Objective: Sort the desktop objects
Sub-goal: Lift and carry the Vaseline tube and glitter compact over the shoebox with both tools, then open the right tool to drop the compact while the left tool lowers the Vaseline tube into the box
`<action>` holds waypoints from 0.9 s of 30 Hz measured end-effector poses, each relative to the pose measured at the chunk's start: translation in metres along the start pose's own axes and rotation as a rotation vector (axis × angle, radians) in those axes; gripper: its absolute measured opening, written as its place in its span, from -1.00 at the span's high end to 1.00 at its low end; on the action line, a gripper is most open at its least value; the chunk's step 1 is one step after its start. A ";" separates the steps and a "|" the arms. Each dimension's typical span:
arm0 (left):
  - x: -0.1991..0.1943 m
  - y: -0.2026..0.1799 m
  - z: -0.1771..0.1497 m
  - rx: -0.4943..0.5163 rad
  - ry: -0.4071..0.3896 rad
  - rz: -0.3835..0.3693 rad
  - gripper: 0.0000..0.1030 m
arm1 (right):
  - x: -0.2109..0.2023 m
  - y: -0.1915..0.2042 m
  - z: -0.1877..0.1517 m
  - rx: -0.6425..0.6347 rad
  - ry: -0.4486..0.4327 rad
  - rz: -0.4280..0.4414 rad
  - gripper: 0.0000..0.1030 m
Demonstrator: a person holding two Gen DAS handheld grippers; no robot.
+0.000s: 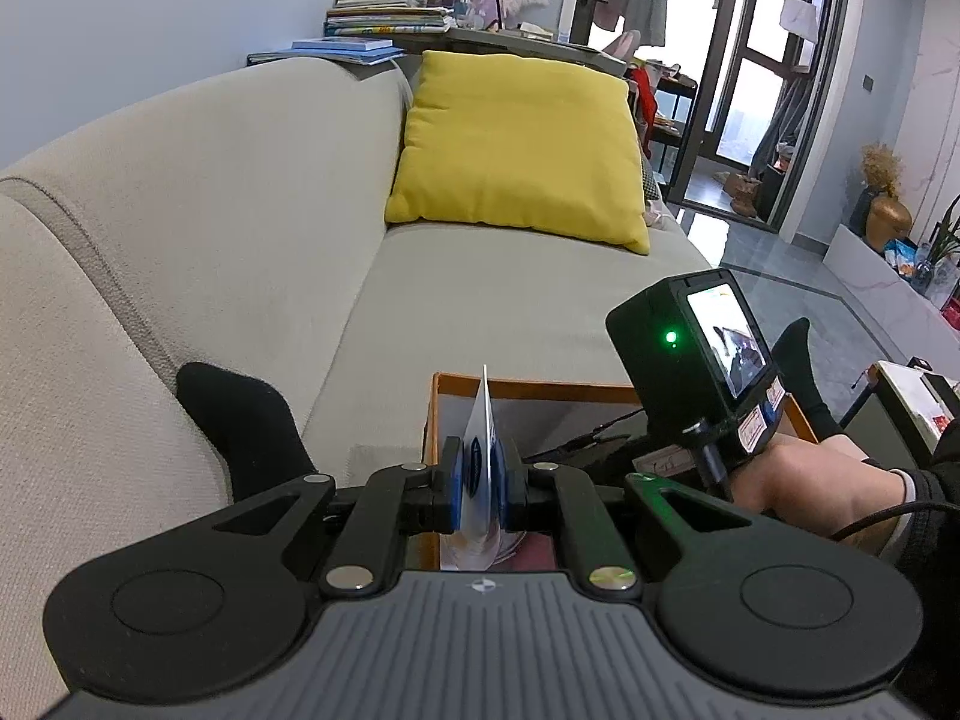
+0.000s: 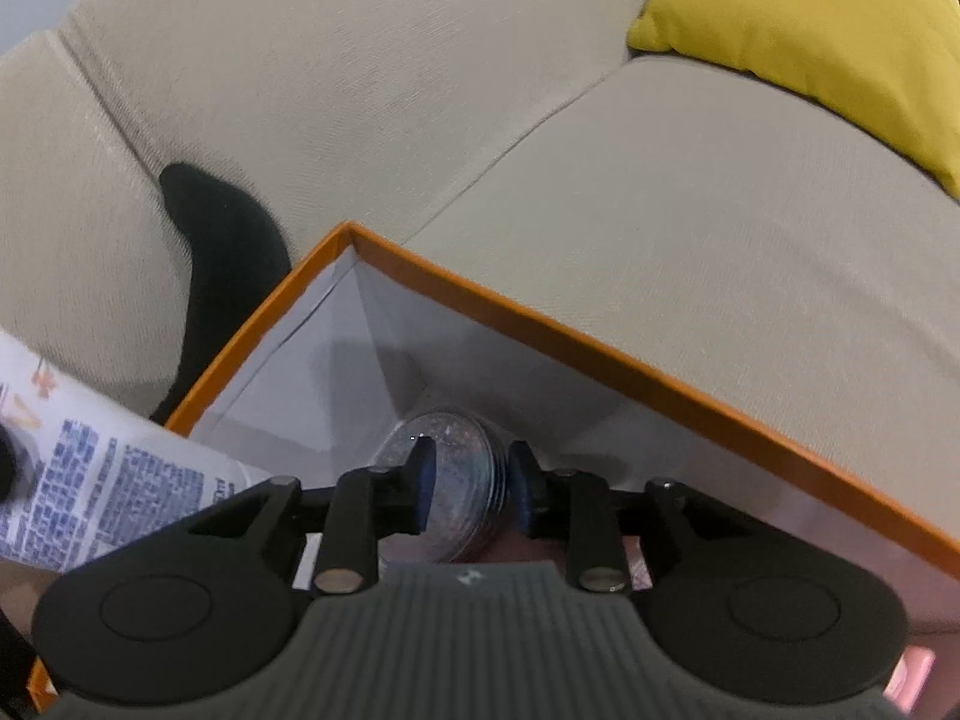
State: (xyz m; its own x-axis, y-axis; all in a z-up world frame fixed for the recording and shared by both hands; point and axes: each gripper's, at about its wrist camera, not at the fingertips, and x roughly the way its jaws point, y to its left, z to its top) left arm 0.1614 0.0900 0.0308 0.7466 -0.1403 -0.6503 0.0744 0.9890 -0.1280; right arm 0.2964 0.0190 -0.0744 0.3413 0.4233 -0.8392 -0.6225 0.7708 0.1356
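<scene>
Mid-task, by the look of it: both grippers loaded, both at the orange box [image 2: 600,354] on the sofa [image 1: 240,192].

Left gripper [image 1: 485,483]: jaws clenched on a thin printed leaflet [image 1: 483,420], held edge-up over the box's near side. Not yet released.

Right gripper [image 2: 471,483]: jaws straddling a glittery round tin [image 2: 447,462], low inside the box near its corner. Touching or just clear, cannot tell.

Box interior: white walls, tin, something pinkish at the bottom, unclear. Remaining items not visible.

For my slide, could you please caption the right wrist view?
Right claw grips a glittery round case inside the orange-rimmed box on a beige sofa.
</scene>
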 end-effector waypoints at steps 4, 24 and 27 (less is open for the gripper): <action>-0.001 0.000 -0.001 -0.001 0.001 0.001 0.77 | -0.007 0.002 -0.001 -0.038 -0.019 -0.021 0.33; -0.004 0.006 -0.003 -0.027 -0.002 -0.001 0.77 | 0.021 0.018 -0.010 -0.328 0.094 -0.025 0.60; -0.005 0.004 -0.004 -0.018 -0.003 0.001 0.77 | 0.024 0.014 -0.005 -0.313 0.100 -0.032 0.60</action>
State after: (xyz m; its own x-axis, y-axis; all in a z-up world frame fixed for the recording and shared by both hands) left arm 0.1554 0.0944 0.0301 0.7485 -0.1394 -0.6484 0.0616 0.9880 -0.1413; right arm 0.2929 0.0374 -0.0950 0.3034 0.3406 -0.8899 -0.8041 0.5927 -0.0473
